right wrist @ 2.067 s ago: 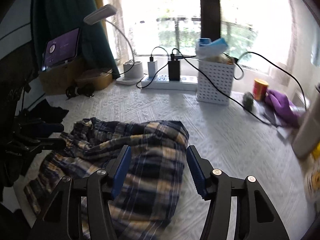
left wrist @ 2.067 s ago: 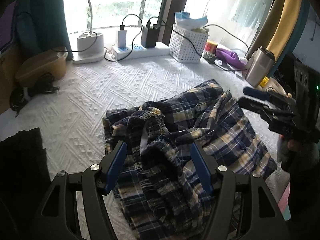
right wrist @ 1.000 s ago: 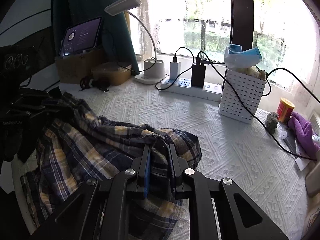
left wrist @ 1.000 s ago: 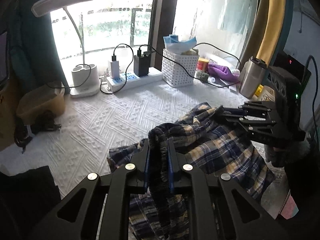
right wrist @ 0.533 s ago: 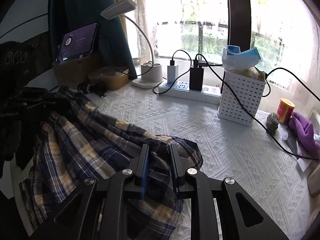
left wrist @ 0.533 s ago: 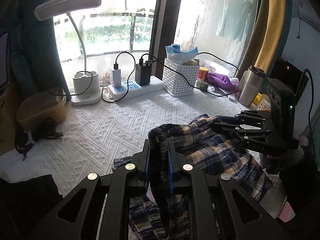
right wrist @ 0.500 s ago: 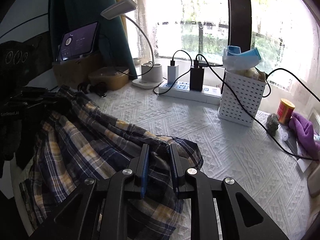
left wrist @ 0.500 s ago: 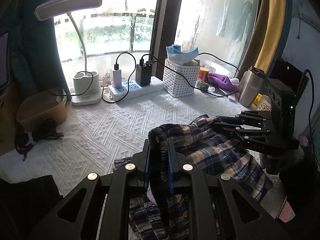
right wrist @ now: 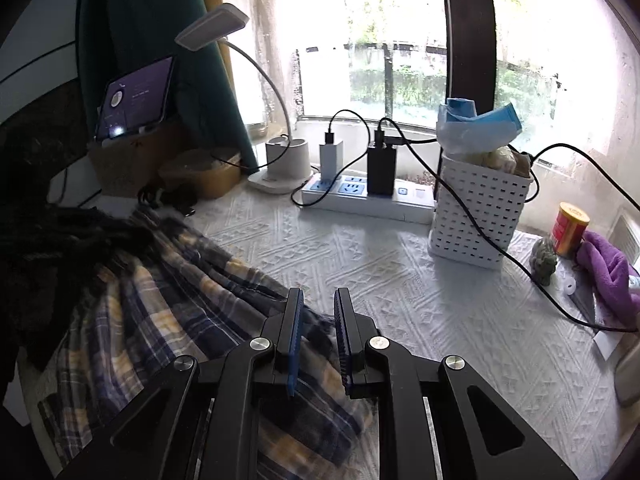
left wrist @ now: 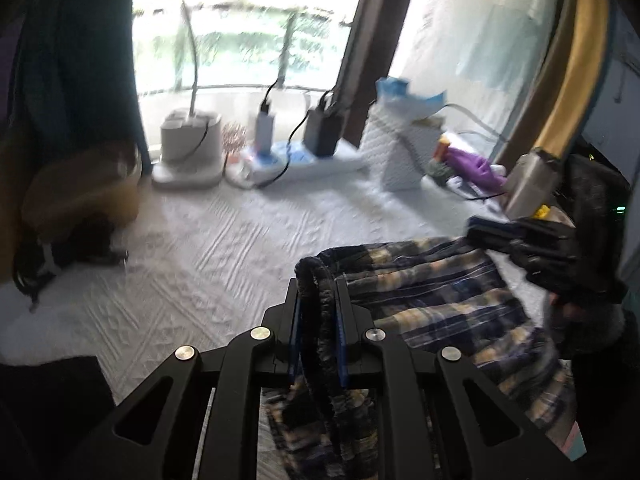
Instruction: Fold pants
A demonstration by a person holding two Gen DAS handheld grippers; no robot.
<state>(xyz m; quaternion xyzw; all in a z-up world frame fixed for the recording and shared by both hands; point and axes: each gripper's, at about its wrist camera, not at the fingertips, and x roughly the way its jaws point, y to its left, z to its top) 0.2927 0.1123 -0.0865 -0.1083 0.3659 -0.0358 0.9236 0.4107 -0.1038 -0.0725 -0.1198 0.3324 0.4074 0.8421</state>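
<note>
The plaid pants (left wrist: 432,292), blue, navy and yellow, hang lifted between my two grippers above the white textured table cover (left wrist: 208,248). My left gripper (left wrist: 318,292) is shut on the dark gathered waistband, which loops over its fingers. My right gripper (right wrist: 318,304) is shut on the other part of the waistband; the cloth (right wrist: 168,292) stretches from it to the left, toward the left gripper at the frame's left edge. The right gripper also shows in the left wrist view (left wrist: 480,230) at the right, holding the fabric edge. The left wrist view is motion-blurred.
At the back stand a desk lamp (right wrist: 280,156), a power strip (right wrist: 360,196) with chargers and cables, and a white perforated basket (right wrist: 476,212). A can (right wrist: 568,228), a purple cloth (right wrist: 608,276) and a steel cup (left wrist: 532,184) are at the right; a tablet (right wrist: 136,96) at the left.
Both grippers closed on the waistband and lifted the pants off the table. Since half a second ago they have risen and spread, pulling the cloth taut.
</note>
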